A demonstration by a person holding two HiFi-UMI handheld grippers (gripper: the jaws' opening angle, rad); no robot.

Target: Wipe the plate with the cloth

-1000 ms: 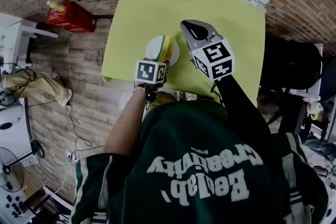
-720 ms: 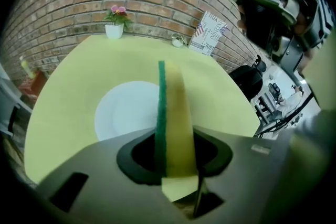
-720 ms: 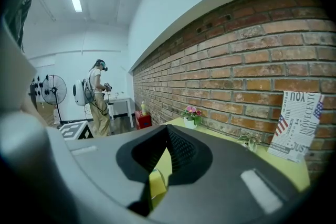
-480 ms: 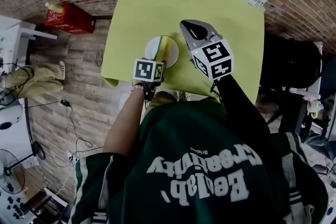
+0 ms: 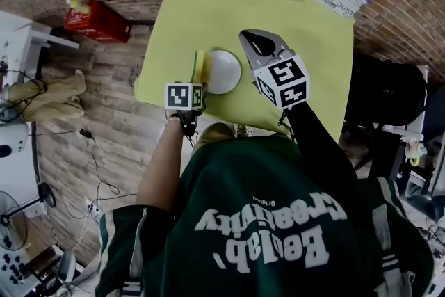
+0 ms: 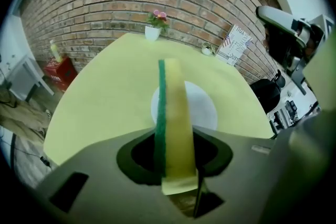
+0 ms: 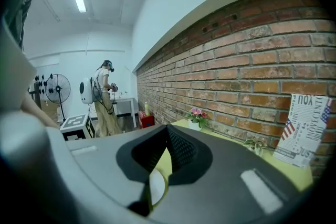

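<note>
Plainly the left gripper (image 6: 176,153) is the working one: its jaws are clamped on the near end of the cloth (image 5: 200,67), a yellow pad with a green face on its left side, held on edge. In the head view the cloth's long axis runs from 6 to 12 o'clock, and it stands just off the plate's rim. The plate (image 5: 224,71) lies at about 3 o'clock from it, near the front edge of the yellow-green table (image 5: 285,17). The coming stroke, I judge, means swinging the pad toward 3 o'clock and laying it flat on the dish. The plate is round, white and plain, with no dirt that I can make out. The right gripper (image 5: 259,44) hangs at the plate's 2 o'clock, jaws together and holding nothing.
</note>
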